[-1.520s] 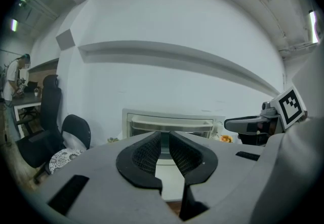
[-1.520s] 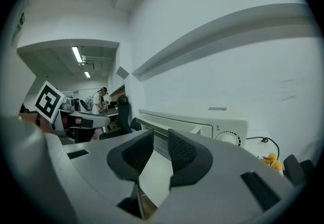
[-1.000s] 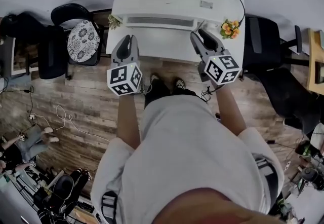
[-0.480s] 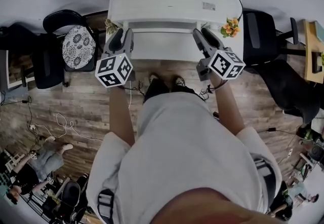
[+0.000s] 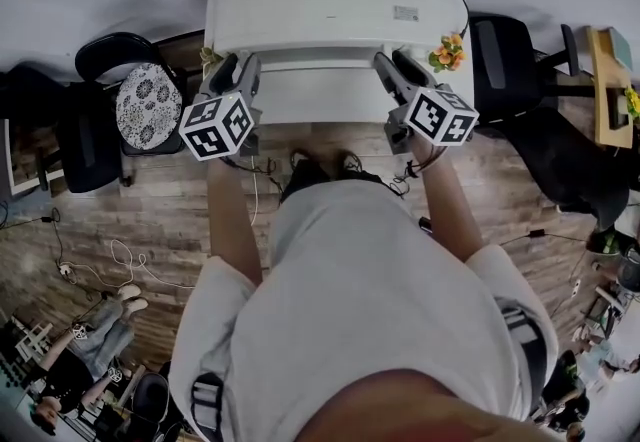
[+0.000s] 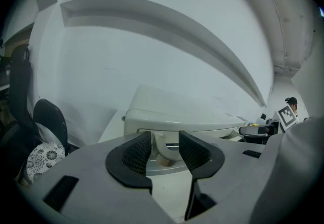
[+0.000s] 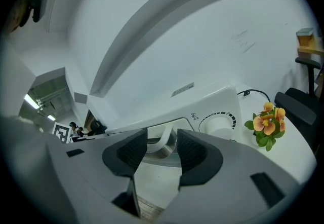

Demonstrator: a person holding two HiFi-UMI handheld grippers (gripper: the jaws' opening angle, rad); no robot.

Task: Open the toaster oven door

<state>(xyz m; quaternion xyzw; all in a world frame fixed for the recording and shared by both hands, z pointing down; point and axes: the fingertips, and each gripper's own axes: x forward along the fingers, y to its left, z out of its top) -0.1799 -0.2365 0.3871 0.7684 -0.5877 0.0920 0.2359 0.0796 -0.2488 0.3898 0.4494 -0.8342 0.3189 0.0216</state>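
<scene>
Head view: white toaster oven (image 5: 330,0); left gripper (image 5: 238,63), right gripper (image 5: 392,58) just opened, straddling handle (image 5: 315,56)

Open above the bare desk strip (image 5: 320,102) in front. Blocked ahead by the toaster oven (image 5: 330,0) and its jutting door handle (image 6: 163,148). Hemmed at right by orange flowers (image 5: 447,52), at left by a patterned chair (image 5: 143,105) beside the desk.

Left gripper (image 5: 238,67), right gripper (image 5: 393,60) (arms forward): jaws just opened, apparently gripping nothing.
</scene>
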